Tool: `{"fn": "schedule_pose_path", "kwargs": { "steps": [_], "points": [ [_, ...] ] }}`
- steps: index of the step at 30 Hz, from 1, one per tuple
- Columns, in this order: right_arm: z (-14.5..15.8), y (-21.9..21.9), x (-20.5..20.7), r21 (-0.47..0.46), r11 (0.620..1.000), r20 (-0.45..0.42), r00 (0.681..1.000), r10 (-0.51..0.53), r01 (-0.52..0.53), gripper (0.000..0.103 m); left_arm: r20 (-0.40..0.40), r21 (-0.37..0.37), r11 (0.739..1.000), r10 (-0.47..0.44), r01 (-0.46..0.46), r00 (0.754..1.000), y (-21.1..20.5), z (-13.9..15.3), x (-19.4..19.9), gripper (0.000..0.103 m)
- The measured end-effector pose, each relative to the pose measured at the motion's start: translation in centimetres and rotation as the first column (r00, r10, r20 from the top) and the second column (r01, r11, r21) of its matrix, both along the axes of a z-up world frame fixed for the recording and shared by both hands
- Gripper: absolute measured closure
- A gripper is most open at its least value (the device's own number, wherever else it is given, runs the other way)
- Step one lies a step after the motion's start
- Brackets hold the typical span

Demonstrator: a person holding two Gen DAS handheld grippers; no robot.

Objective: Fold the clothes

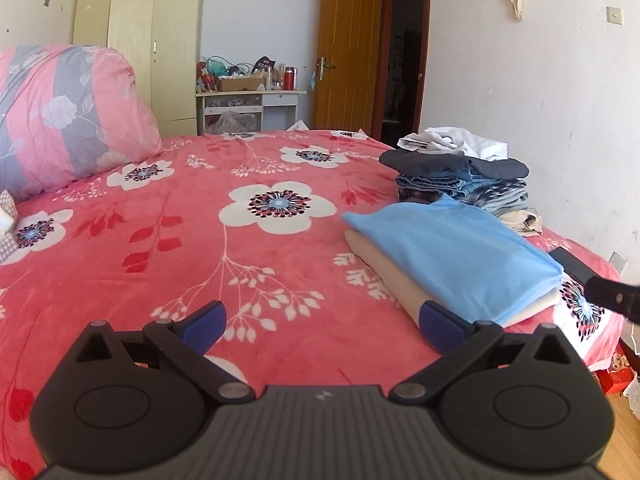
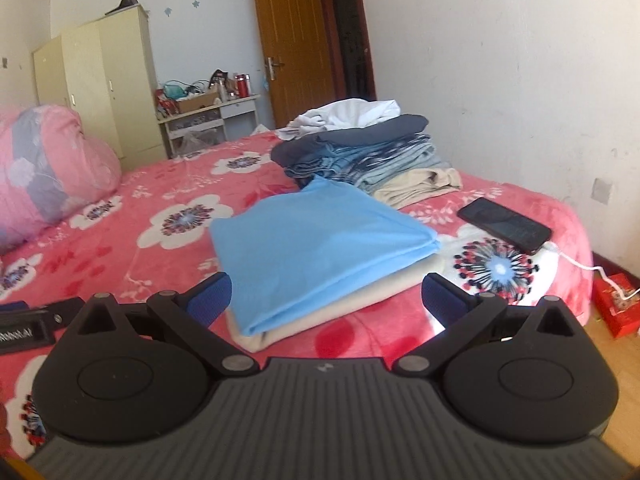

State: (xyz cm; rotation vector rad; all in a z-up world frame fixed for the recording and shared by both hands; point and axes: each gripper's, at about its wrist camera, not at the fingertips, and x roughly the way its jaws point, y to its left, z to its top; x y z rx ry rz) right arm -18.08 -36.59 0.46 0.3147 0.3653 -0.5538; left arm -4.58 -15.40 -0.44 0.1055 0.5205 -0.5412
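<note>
Blue folded shirt (image 2: 320, 240) (tools wide apart)

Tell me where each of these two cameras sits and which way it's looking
Left wrist: on the left gripper, open, facing across the bed toward the door; right gripper's tip shows at right.
Right wrist: on the right gripper, open, facing the folded blue garment; left gripper's edge shows at left.
Shared: blue garment, clothes pile, door.
</note>
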Motion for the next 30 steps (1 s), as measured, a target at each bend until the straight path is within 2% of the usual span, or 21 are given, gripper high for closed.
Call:
{"fn": "schedule_pose_path", "kwargs": {
  "steps": [3, 7, 12, 17, 19, 23, 30],
  "points": [
    [0.2, 0.3, 0.1, 0.019, 0.999, 0.026, 0.999, 0.037, -0.038, 0.001, -0.005, -0.017, 1.0, -0.013, 0.013, 1.0, 0.2, 0.0, 0.1, 0.0],
    [0.2, 1.2, 1.3, -0.088, 0.996, -0.055, 0.998, 0.005, -0.01, 0.001, -0.016, -0.041, 0.999, 0.003, -0.004, 1.0, 0.6, 0.0, 0.3, 0.0],
    [0.1, 2.4, 2.7, -0.224, 0.975, -0.15, 0.988, -0.047, 0.012, 0.001, -0.027, -0.056, 0.998, 0.027, -0.028, 0.999, 1.3, -0.1, 0.5, 0.0],
    [-0.3, 4.4, 3.6, -0.26, 0.966, -0.179, 0.982, -0.056, 0.008, 0.001, -0.031, -0.047, 0.998, 0.038, -0.04, 0.999, 1.9, -0.3, 0.5, 0.0],
    [-0.5, 4.9, 3.9, -0.223, 0.975, -0.192, 0.98, -0.054, 0.01, 0.001, -0.036, -0.032, 0.999, 0.033, -0.034, 0.999, 2.0, -0.3, 0.5, 0.0],
    [-1.0, 4.8, 4.5, -0.077, 0.997, -0.241, 0.97, -0.028, 0.009, 0.001, -0.042, -0.012, 0.999, 0.035, -0.035, 0.999, 2.3, -0.4, 0.4, 0.0],
    [-0.7, 5.4, 4.2, -0.074, 0.997, -0.242, 0.97, -0.025, 0.008, 0.001, -0.068, -0.003, 0.999, 0.042, -0.042, 0.997, 2.2, -0.5, 0.2, 0.0]
  ]
}}
